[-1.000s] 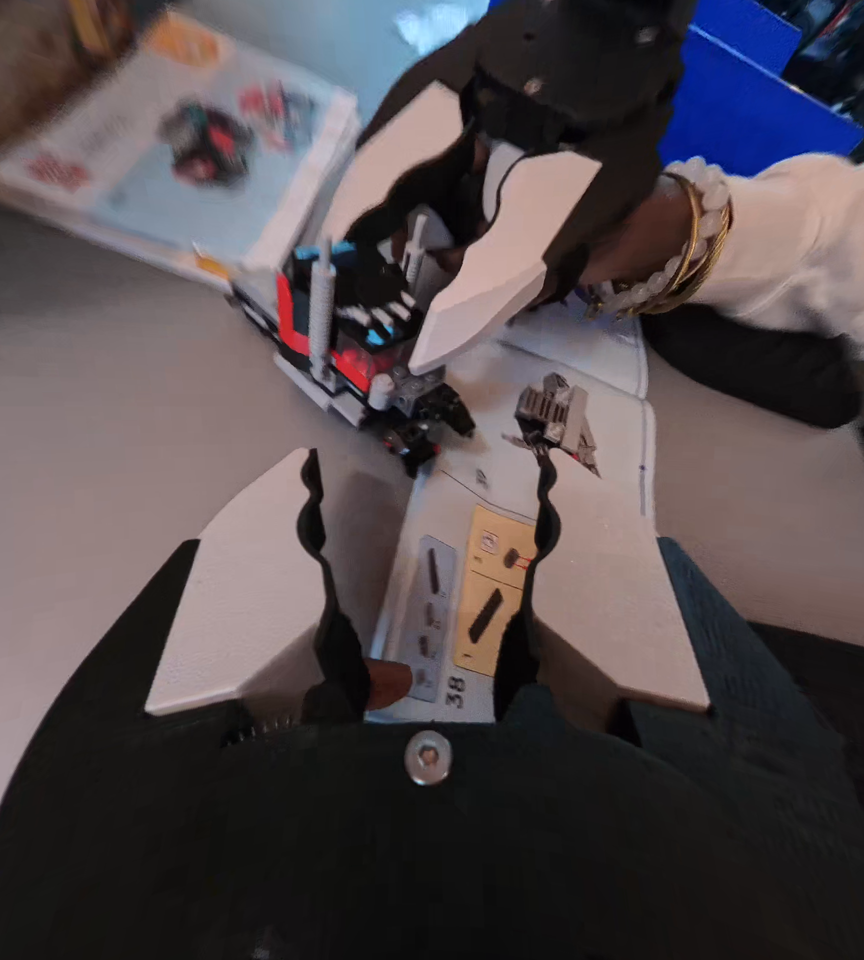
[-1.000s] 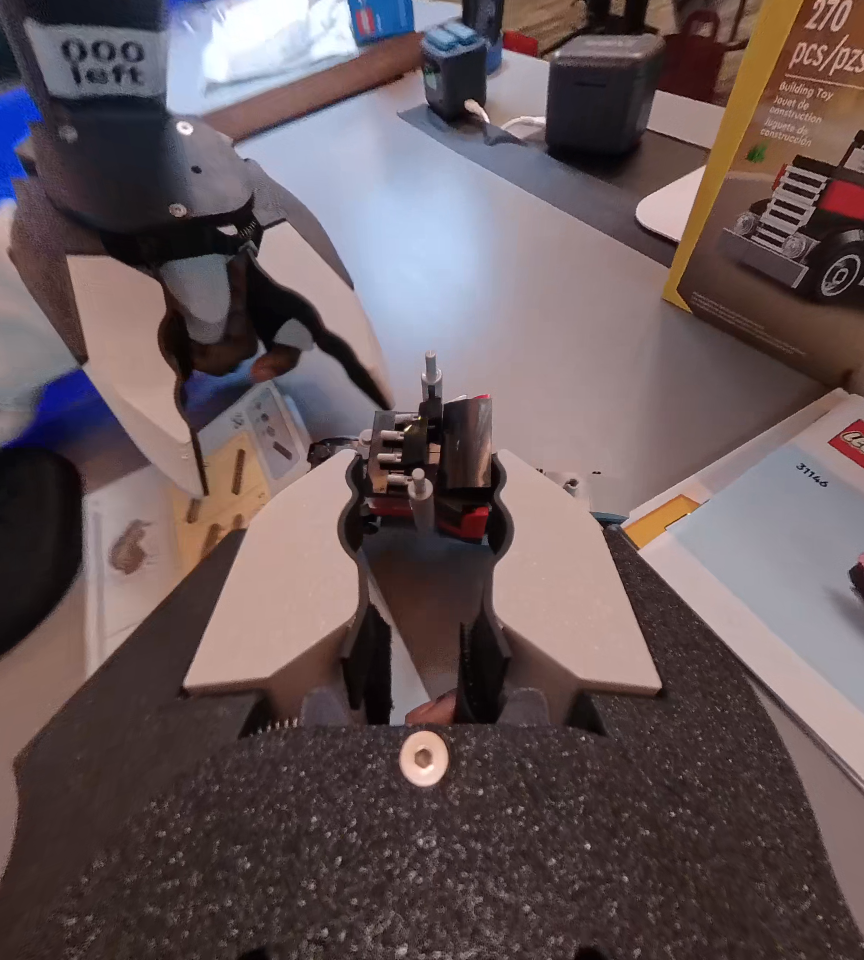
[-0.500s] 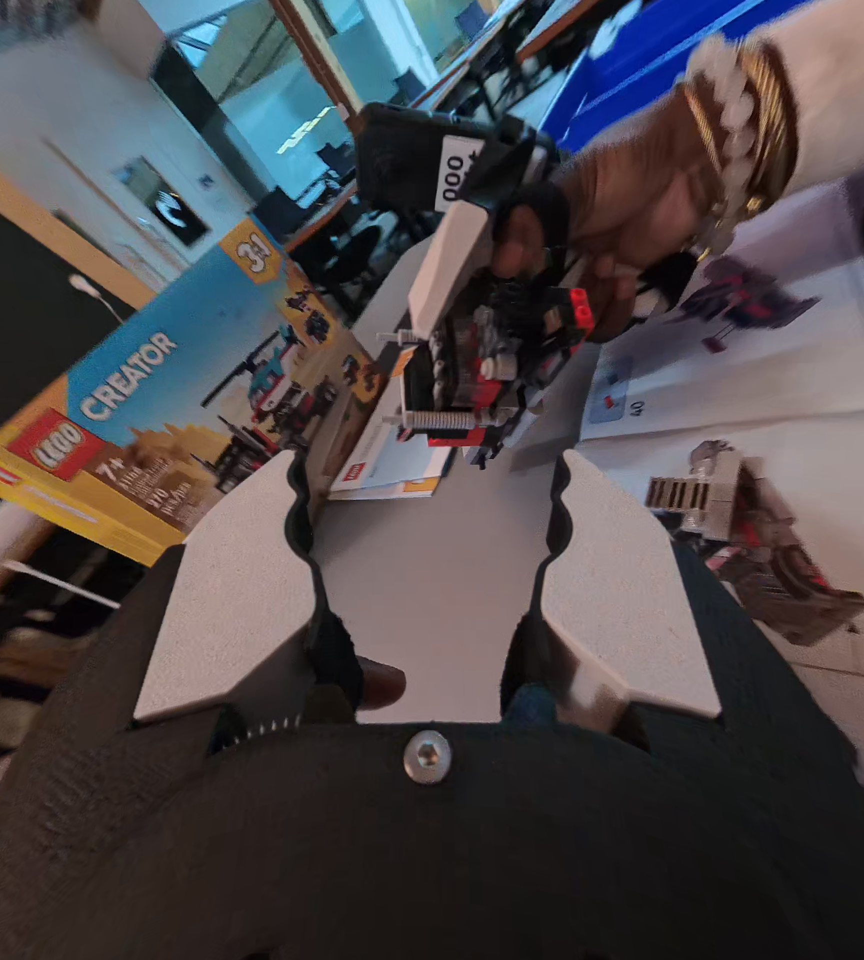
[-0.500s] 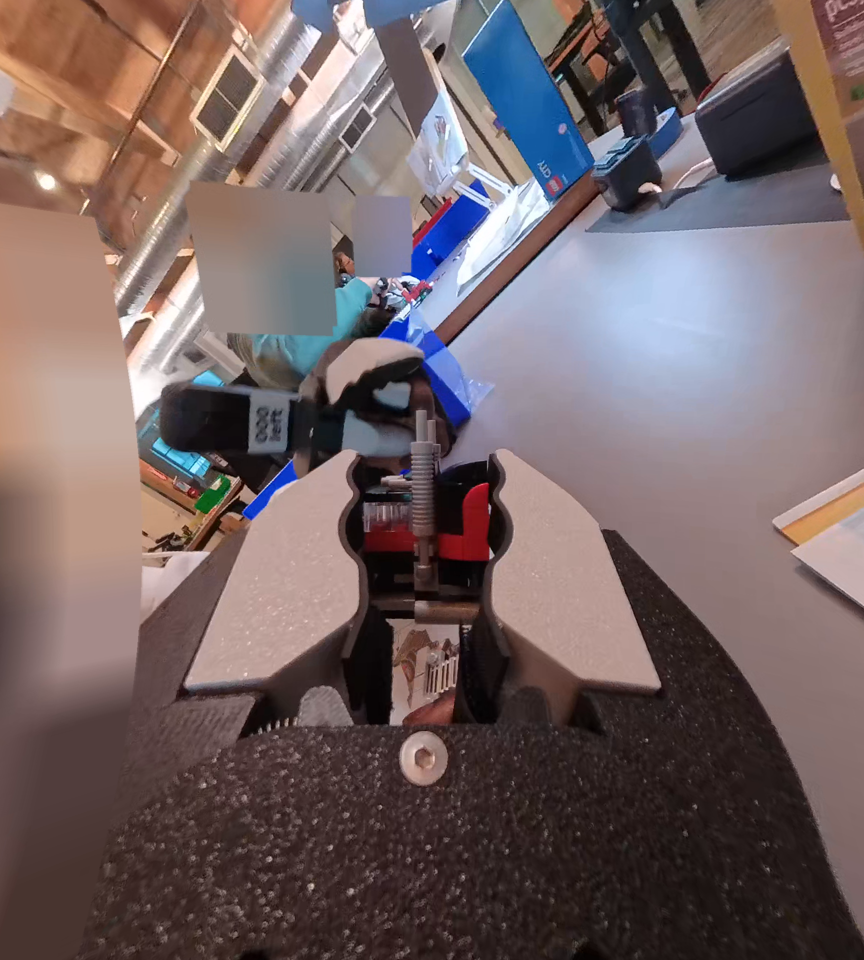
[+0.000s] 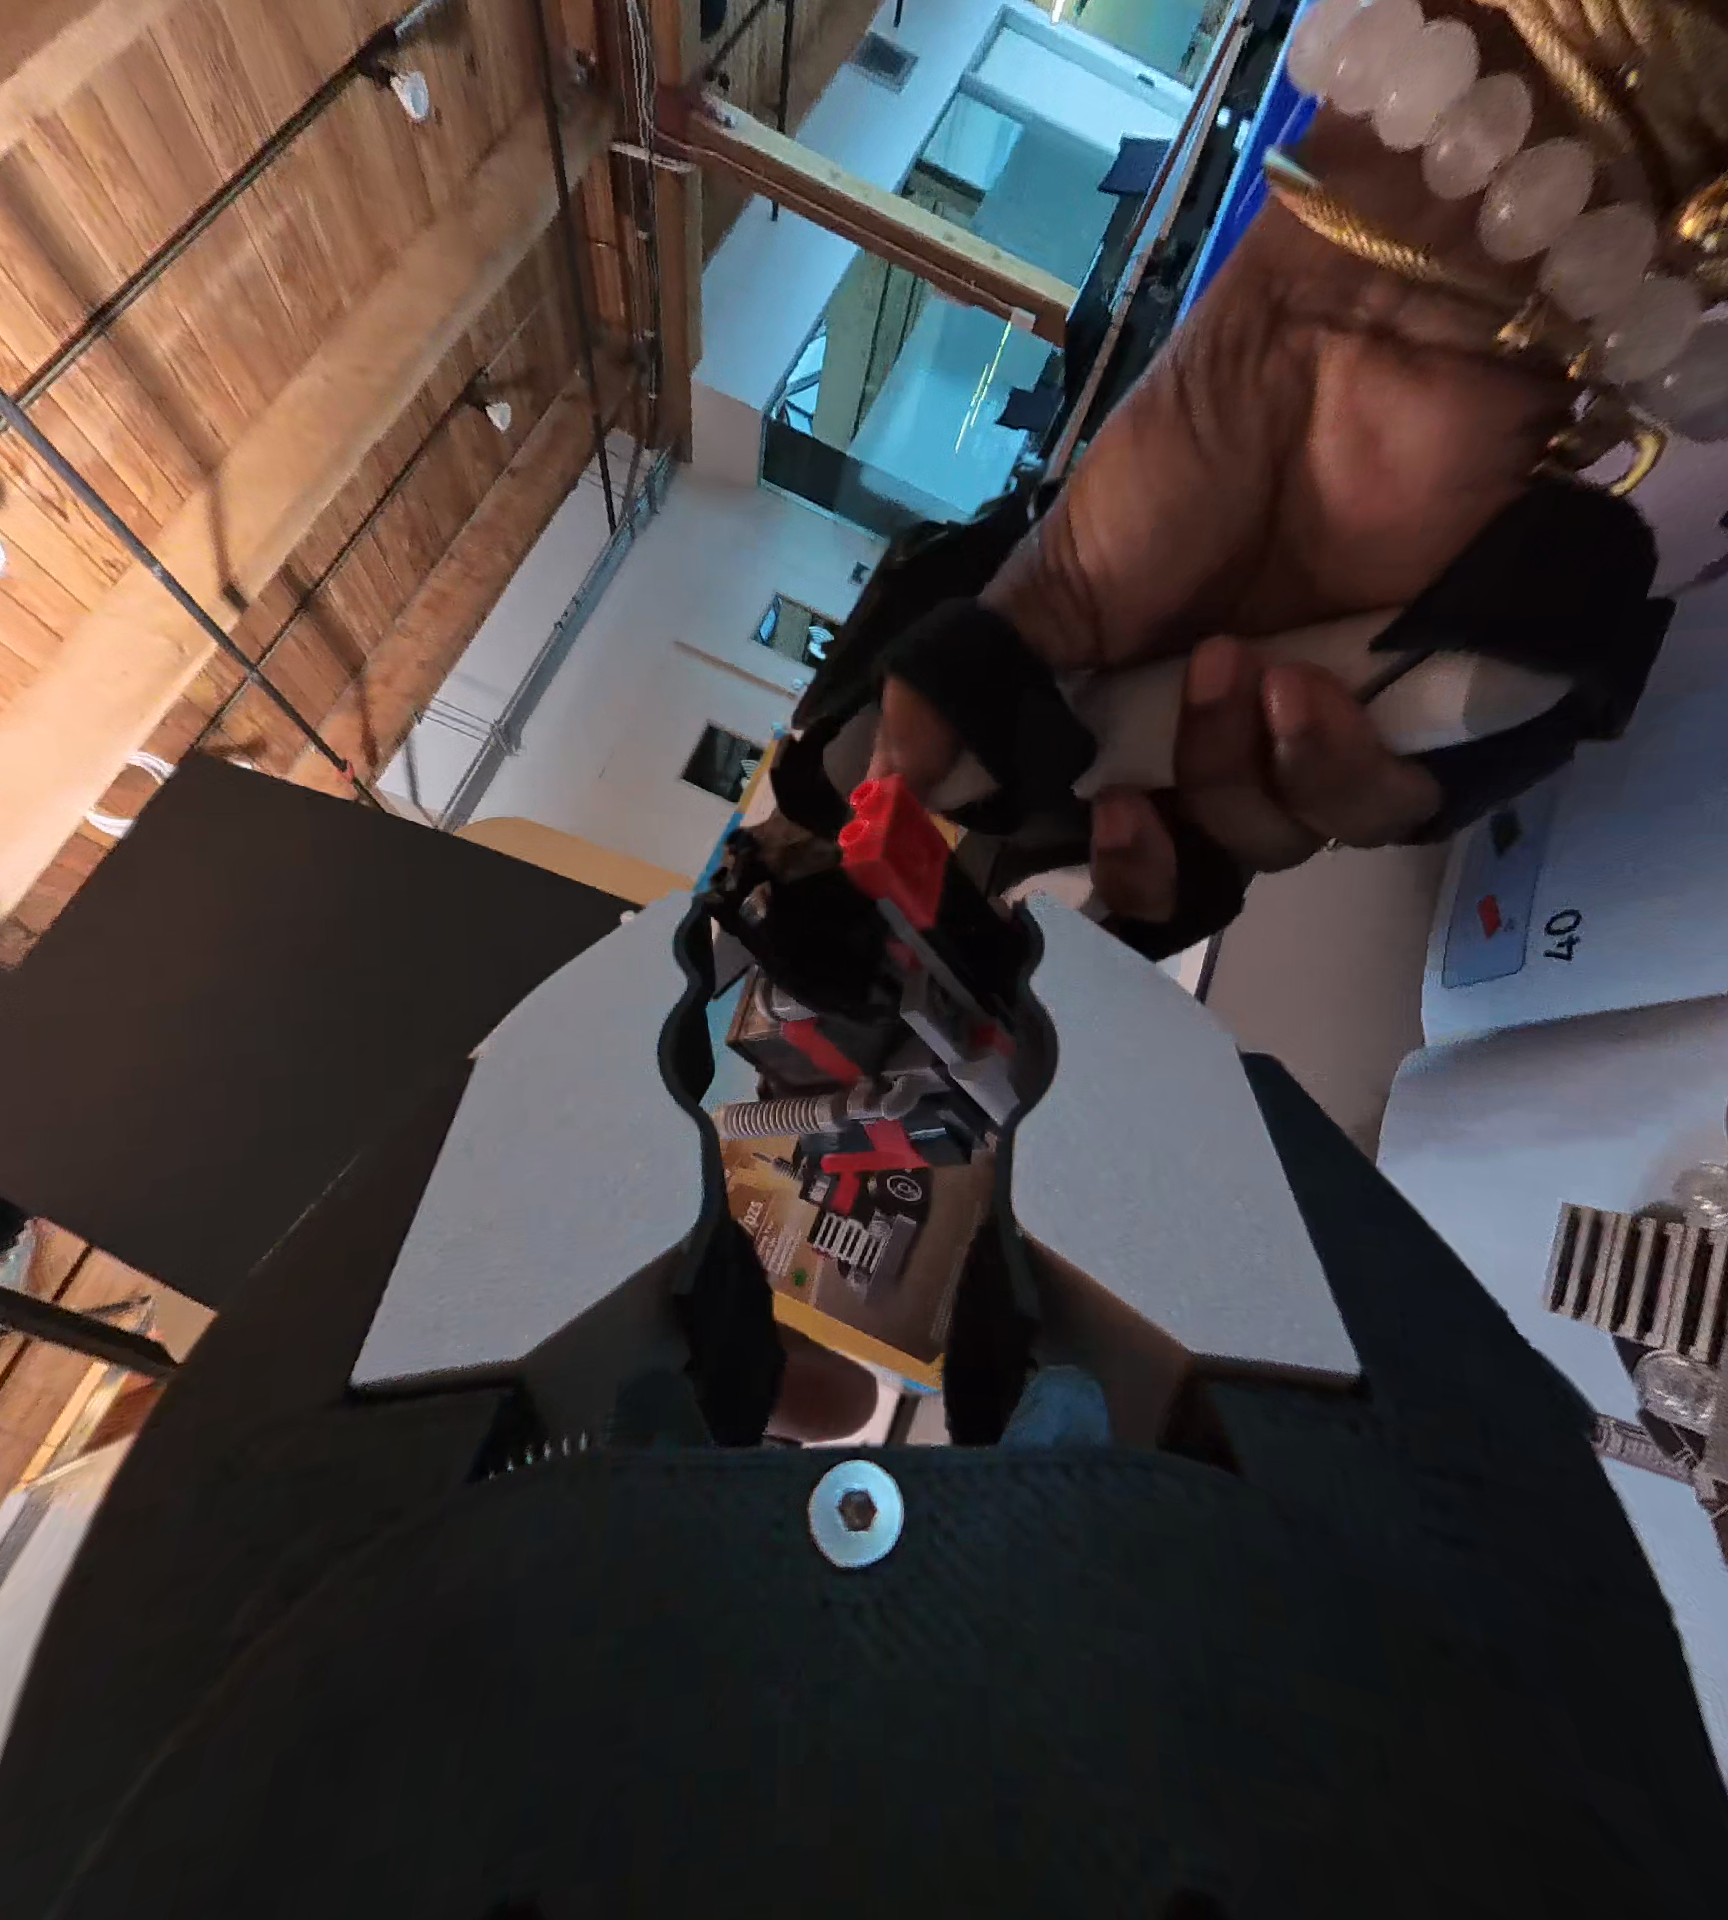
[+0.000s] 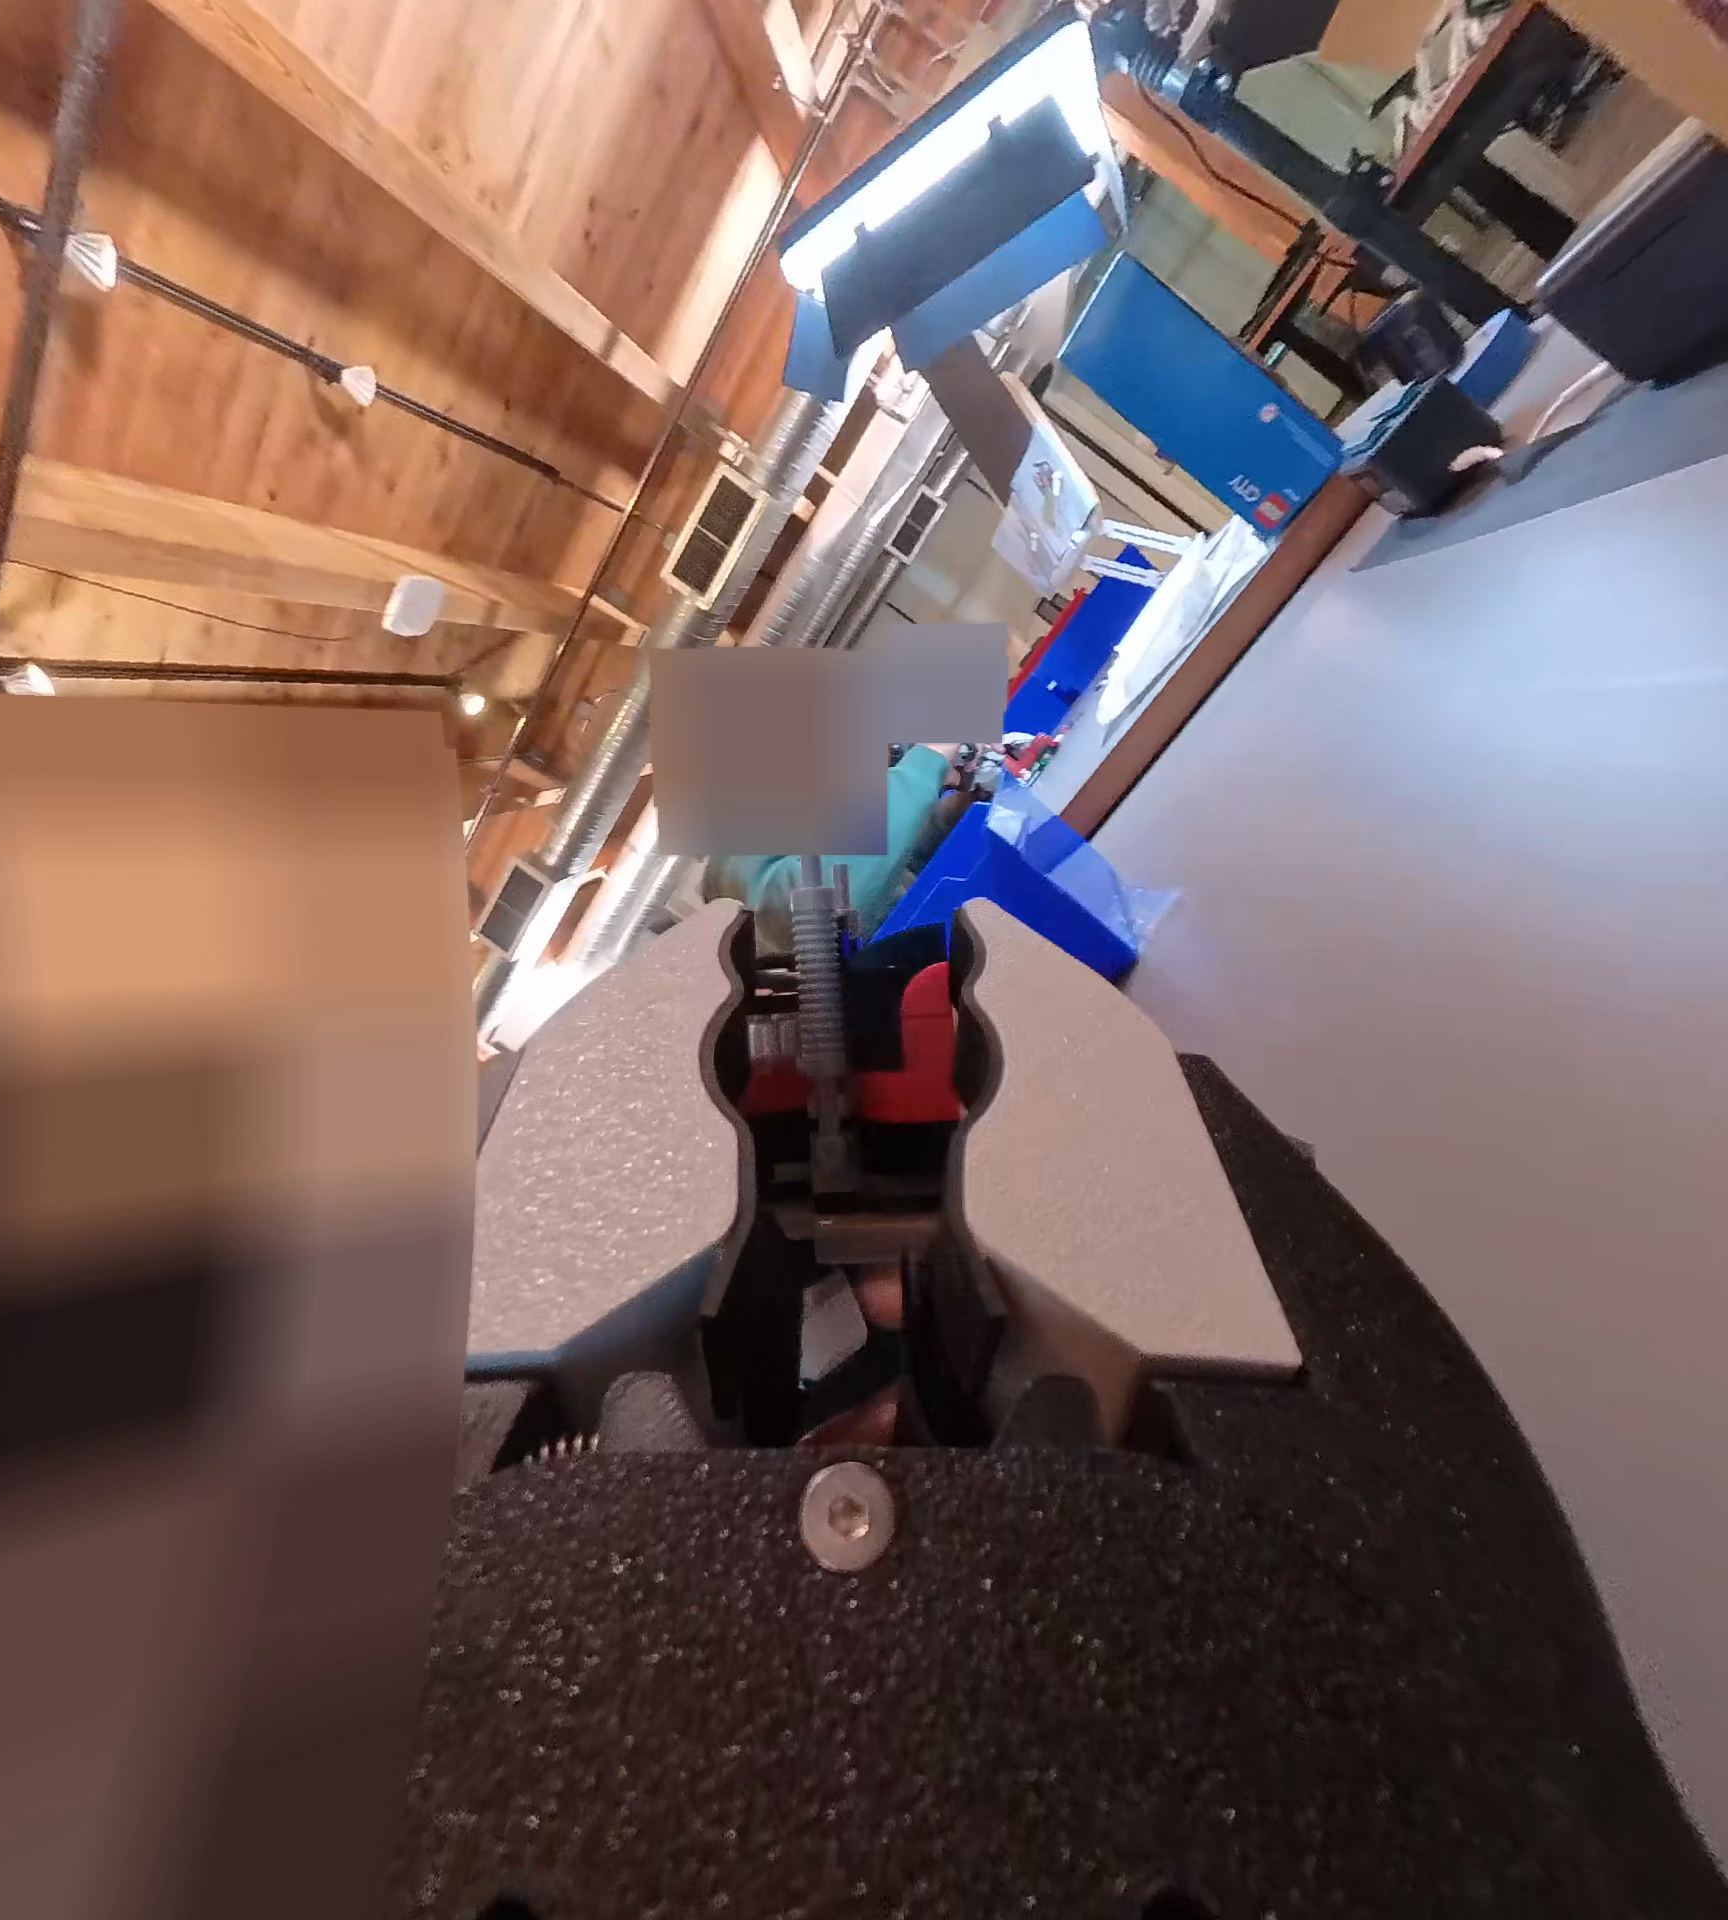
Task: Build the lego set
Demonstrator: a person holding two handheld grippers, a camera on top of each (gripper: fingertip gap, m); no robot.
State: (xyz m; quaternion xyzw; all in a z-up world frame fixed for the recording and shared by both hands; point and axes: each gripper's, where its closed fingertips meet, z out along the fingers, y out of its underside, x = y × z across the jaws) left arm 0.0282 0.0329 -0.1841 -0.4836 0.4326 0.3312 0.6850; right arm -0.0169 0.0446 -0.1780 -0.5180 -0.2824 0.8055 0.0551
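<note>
The partly built truck model [image 5: 870,997], black and red with grey ribbed pipes, is held up in the air. My right gripper [image 6: 849,935] is shut on the truck model [image 6: 891,1049], one grey pipe pointing up between its fingers. In the left wrist view the hand holding the right gripper [image 5: 1255,644] is above the model. My left gripper [image 5: 855,987] has its jaws narrowed around the other end of the model, touching its sides. A grey grille sub-assembly [image 5: 1691,1288] lies at the right on the open instruction booklet [image 5: 1618,935].
The set's box [image 5: 839,1257] shows between my left fingers, beyond the model. A black panel [image 5: 216,987] stands at the left. The grey table [image 6: 1462,831] runs along the right of the right wrist view, with a blue bin [image 6: 1026,894] at its far edge.
The right gripper has lifted the model off the table and tilted upward. The left gripper has swung up, moved in, and narrowed its jaws around the model.
</note>
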